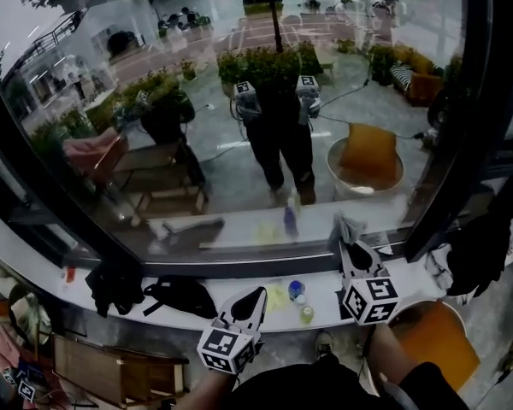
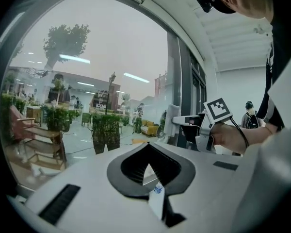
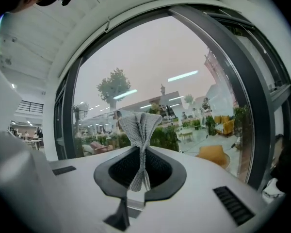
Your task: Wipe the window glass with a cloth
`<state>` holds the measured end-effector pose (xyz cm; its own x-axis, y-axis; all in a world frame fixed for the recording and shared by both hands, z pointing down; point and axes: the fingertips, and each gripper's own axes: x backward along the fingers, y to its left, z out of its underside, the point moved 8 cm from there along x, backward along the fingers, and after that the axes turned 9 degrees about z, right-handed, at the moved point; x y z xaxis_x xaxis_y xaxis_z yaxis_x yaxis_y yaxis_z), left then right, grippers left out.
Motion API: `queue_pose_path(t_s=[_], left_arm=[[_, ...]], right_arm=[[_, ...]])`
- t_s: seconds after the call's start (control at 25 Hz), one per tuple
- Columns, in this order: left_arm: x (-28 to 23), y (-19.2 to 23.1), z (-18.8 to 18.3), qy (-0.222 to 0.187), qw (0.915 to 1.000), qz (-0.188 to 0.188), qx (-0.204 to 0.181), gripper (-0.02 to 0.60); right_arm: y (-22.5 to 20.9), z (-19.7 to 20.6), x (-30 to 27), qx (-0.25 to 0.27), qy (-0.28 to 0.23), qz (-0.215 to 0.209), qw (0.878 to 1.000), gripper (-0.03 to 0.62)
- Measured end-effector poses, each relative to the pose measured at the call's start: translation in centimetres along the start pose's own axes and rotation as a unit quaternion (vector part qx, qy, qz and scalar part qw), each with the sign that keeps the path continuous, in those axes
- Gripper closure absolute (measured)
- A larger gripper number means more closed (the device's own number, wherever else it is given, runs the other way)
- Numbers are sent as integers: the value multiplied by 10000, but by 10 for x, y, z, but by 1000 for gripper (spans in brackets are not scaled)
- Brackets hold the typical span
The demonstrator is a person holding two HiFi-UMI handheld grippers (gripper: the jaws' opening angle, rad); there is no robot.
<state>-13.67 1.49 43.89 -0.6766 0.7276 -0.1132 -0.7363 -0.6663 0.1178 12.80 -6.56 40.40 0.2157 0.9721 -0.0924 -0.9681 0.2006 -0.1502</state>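
The big window glass [image 1: 239,75] fills the head view and mirrors the person with both grippers. My right gripper [image 1: 352,250] is raised close to the pane's lower edge, shut on a grey knitted cloth [image 1: 345,227]. In the right gripper view the cloth [image 3: 138,125] stands pinched between the jaws and fans out above the right gripper [image 3: 140,152], facing the glass [image 3: 174,72]. My left gripper [image 1: 250,300] hangs lower over the sill, jaws together and empty. The left gripper view shows the left gripper [image 2: 149,147] shut, and the right gripper [image 2: 184,124] holding the cloth [image 2: 170,114] beyond it.
The white sill [image 1: 188,319] carries a black bag [image 1: 184,295], a dark bundle [image 1: 115,282], a yellow rag [image 1: 278,297] and two small bottles [image 1: 296,290]. A black frame post [image 1: 453,126] bounds the pane at right. An orange seat [image 1: 432,348] and a wooden bench [image 1: 120,370] stand below.
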Motion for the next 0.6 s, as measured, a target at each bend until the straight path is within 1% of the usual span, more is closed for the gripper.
queue_pose_path(t_s=[0.12,0.36,0.48,0.6], left_arm=[[24,-8,14,121,9999,58,69,574],[69,-27,56,394,9978,507,151,574],[79,-39,71,475,9961,697,265,574],[84,-48,79,485,9950,819,300,574]], right_arm=[[24,21,27,44,208,-110,9997,549],[69,64,84,-20,589,-166,9981,549],[82,85,106,14,761,-165,9970,549],[90,98,123,57,856,-147,9962,549]])
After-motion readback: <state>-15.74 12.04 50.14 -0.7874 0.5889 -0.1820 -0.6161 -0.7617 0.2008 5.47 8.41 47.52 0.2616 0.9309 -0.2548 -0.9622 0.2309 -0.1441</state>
